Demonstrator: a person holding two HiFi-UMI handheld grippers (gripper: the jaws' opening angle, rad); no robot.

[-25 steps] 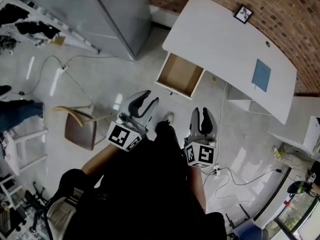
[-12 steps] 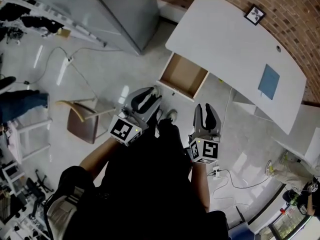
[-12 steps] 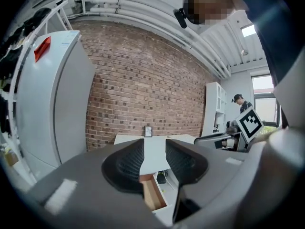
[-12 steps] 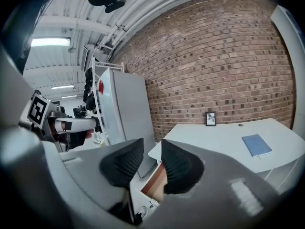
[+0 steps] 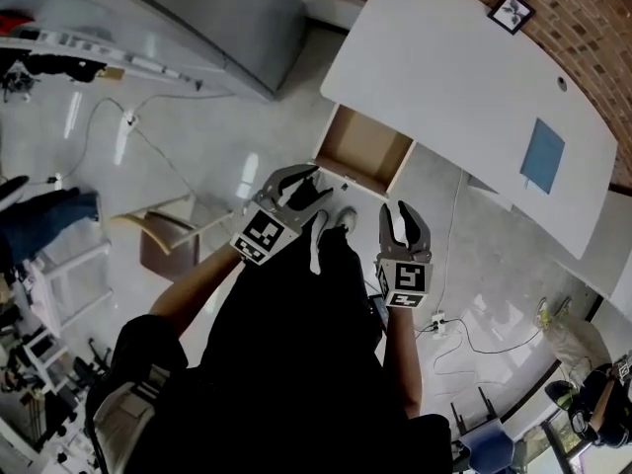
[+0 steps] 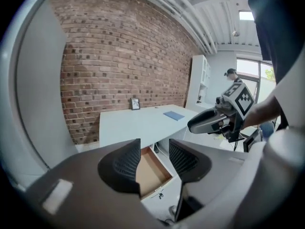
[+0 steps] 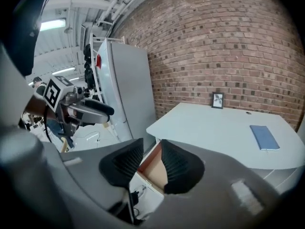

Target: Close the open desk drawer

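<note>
Head view: shows the drawer point(image 5: 360, 151) pulled out from under the white surface point(image 5: 464, 77) at 12 o'clock, with its wooden bottom bare and its front panel toward the person. Places the left gripper point(image 5: 318, 183) near that front and the right gripper point(image 5: 398, 210) at its 3 o'clock, neither touching. Reads as the approach step. Next calls for setting jaws against the front panel and pushing straight toward 12 o'clock. Alone shows the chair point(image 5: 163, 250) on the floor at 9 o'clock.

Left gripper view: finds the jaws opening with nothing between them, only the drawer off beyond the gap. Adds the ribbed inner faces, and the right gripper side-on at 3 o'clock.

Right gripper view: finds the jaws apart and empty, with the drawer through the gap at 6 o'clock. Sets the grey cabinet point(image 7: 128, 89) upright at 9 o'clock.
</note>
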